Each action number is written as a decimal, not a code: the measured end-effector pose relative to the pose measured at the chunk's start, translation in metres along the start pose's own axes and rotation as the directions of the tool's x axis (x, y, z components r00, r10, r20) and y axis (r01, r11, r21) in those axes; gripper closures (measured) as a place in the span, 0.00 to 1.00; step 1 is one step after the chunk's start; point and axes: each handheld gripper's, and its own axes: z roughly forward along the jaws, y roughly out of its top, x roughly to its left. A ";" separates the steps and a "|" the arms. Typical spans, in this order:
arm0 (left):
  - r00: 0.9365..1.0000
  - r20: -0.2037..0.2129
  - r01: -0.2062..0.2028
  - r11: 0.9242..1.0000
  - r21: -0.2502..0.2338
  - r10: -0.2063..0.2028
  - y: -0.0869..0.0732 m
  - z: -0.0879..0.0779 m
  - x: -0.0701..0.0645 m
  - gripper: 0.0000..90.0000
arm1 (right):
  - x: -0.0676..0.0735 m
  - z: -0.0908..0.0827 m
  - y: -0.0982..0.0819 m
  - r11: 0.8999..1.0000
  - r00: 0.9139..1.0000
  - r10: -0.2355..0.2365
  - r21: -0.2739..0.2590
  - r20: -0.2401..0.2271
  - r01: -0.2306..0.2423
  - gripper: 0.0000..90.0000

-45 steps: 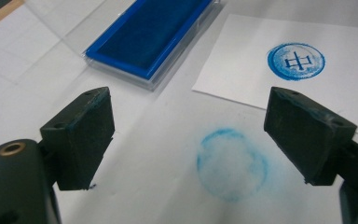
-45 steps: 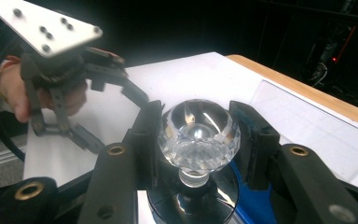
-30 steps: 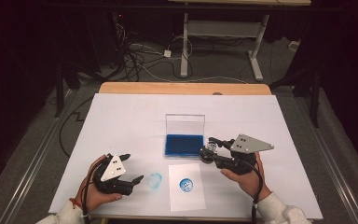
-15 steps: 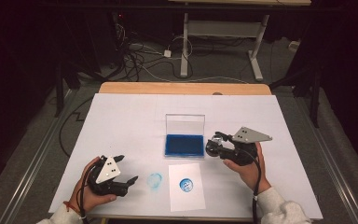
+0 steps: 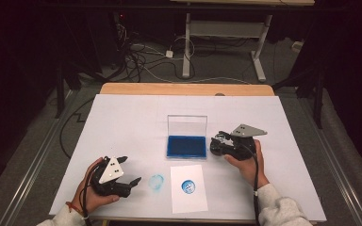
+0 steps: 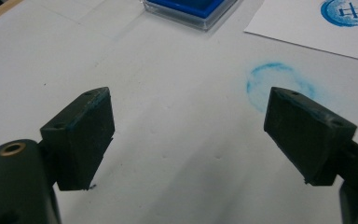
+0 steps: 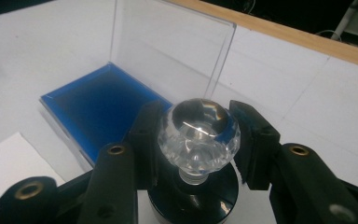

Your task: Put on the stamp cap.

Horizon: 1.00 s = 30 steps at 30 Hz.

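Observation:
My right gripper (image 5: pixel 219 144) is shut on a stamp (image 5: pixel 216 142) with a faceted clear knob (image 7: pixel 198 133) and a round black base, just off the right edge of the blue ink pad (image 5: pixel 186 146). The pad's clear lid (image 5: pixel 187 125) stands upright behind it. In the right gripper view the jaws (image 7: pixel 200 119) flank the knob, with the pad (image 7: pixel 98 107) beyond on the left. My left gripper (image 5: pixel 129 170) rests open near the front left, nothing between its jaws (image 6: pixel 189 98). A white paper (image 5: pixel 187 195) in front of the pad bears a round blue print (image 5: pixel 187 186).
A round blue smudge (image 5: pixel 156 182) marks the white table cover (image 5: pixel 122 122) between my left gripper and the paper; it lies by the right jaw in the left gripper view (image 6: pixel 279 81). The table's wooden far edge (image 5: pixel 184 88) borders a dark floor with cables and a desk frame.
My right hand has carried the stamp a little farther from the person and tilted, staying beside the pad's right edge. The left hand has kept still.

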 end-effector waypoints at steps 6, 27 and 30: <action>1.000 -0.001 -0.002 1.000 0.000 0.002 0.000 0.000 -0.001 0.18 | -0.002 0.005 -0.003 1.000 1.000 0.006 0.015 0.003 -0.007 0.63; 1.000 -0.003 -0.001 1.000 -0.003 0.001 0.000 -0.001 -0.001 0.18 | -0.001 0.010 -0.010 0.999 1.000 -0.011 0.035 -0.029 0.012 0.63; 1.000 -0.002 -0.001 1.000 -0.003 0.001 0.000 -0.001 -0.001 0.18 | -0.001 0.010 -0.010 0.999 1.000 -0.007 0.036 -0.031 0.008 0.63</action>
